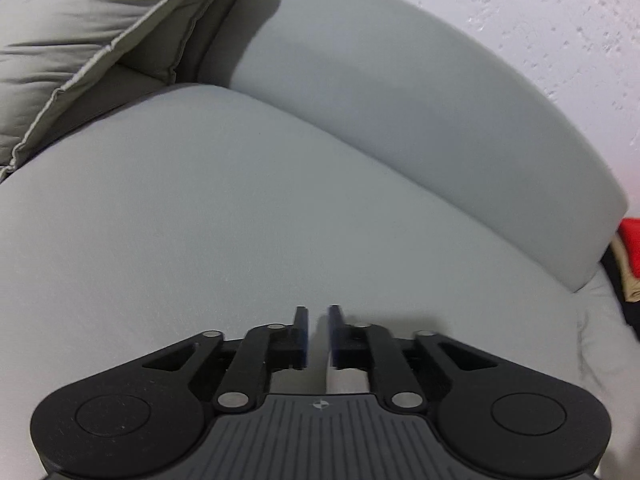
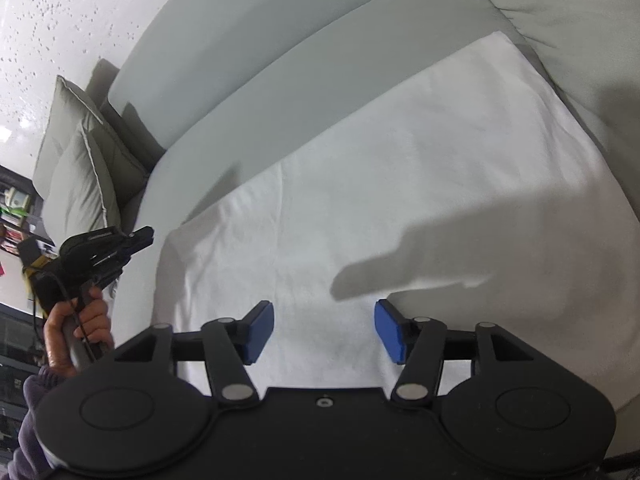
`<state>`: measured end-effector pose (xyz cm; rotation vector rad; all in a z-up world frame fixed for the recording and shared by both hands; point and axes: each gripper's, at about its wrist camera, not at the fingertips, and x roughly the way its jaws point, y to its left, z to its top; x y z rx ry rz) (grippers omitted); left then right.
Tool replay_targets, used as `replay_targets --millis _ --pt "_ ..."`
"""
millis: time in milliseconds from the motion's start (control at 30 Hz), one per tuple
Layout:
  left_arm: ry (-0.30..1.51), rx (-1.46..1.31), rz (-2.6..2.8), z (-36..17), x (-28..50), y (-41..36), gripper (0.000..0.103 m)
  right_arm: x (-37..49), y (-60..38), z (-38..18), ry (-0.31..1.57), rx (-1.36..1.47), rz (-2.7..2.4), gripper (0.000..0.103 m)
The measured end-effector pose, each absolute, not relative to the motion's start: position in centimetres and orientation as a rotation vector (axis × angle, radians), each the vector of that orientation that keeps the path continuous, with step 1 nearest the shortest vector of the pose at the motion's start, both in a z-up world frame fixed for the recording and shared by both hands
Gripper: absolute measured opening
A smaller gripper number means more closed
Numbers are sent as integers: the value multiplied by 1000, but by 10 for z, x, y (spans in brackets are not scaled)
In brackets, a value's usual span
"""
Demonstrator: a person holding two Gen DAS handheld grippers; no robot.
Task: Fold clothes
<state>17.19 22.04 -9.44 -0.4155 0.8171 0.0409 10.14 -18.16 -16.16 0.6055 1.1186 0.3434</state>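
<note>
At the bottom of the right wrist view, the right gripper (image 2: pixel 324 332) has its blue fingers (image 2: pixel 260 332) spread wide apart, holding nothing. Just past them a white cloth (image 2: pixel 400 184) lies flat on the sofa seat (image 2: pixel 248 120) and fills the middle of the frame, with a dark shadow across its lower right part. At the left edge, a hand (image 2: pixel 76 332) holds the left gripper (image 2: pixel 128 246) above the seat, beside the cloth's left edge and not touching it. In the left wrist view, the left gripper (image 1: pixel 318 320) sits at the bottom with its fingers (image 1: pixel 301 328) close together, a thin gap between them, and nothing in the gap. Only bare gray sofa seat (image 1: pixel 200 220) lies ahead of it. Farther back is the gray backrest (image 1: pixel 400 112). Gray-green pillows (image 1: pixel 80 40) sit in the upper left corner. A red thing (image 1: pixel 632 244) peeks in at the right edge. A bumpy white wall (image 1: pixel 540 20) is farthest back.
</note>
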Motion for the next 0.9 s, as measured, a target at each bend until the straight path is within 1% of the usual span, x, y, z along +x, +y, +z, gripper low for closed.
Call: replay_targets --millis 33,67,167,267,300,333,400,433,467,533,567,633,667,700,733,767,800,833,867,900 --pt "827 -398 40 -90 167 216 23 100 -184 -161 1117 618 343 57" --pt "838 -379 38 -86 161 210 30 98 -188 -160 1113 631 343 57" --pt "877 -286 14 -80 136 192 35 91 -207 -154 1073 659 321 61" --pt "883 -168 -30 -78 105 170 35 85 -237 -149 1017 679 257 61" --pt "856 -128 -41 -78 93 161 35 84 -249 -149 1000 686 228 58" --pt "826 -89 -50 -79 80 151 34 84 -259 -150 988 690 194 45" --pt "755 -2 -60 -83 67 132 31 88 -280 -154 970 701 141 27" --pt "753 20 -55 -90 71 131 29 93 -289 -156 964 709 121 26" --pt "755 39 -50 -97 77 131 23 98 -294 -158 955 714 105 26" --pt "826 41 10 -108 86 130 21 110 -297 -162 943 707 106 26" --pt "870 48 59 -113 90 132 17 117 -295 -164 941 697 121 27" --pt "923 77 97 -114 88 138 17 130 -291 -169 936 677 151 27" --pt "949 91 115 -115 86 141 21 137 -289 -172 935 662 165 28" --pt "975 106 133 -115 85 144 23 141 -284 -176 951 609 167 27" --pt "1000 121 150 -115 83 147 23 139 -285 -178 945 571 123 14" --pt "1010 134 154 -114 80 148 24 136 -286 -179 938 532 80 10" --pt "1017 147 156 -112 78 150 23 134 -288 -180 931 497 32 9" --pt "1033 175 178 -112 72 149 23 129 -296 -182 934 510 -56 13" --pt "1043 195 195 -115 68 150 23 123 -307 -186 947 540 -121 5" --pt "1039 188 195 -114 63 152 23 119 -318 -191 964 587 -142 0"
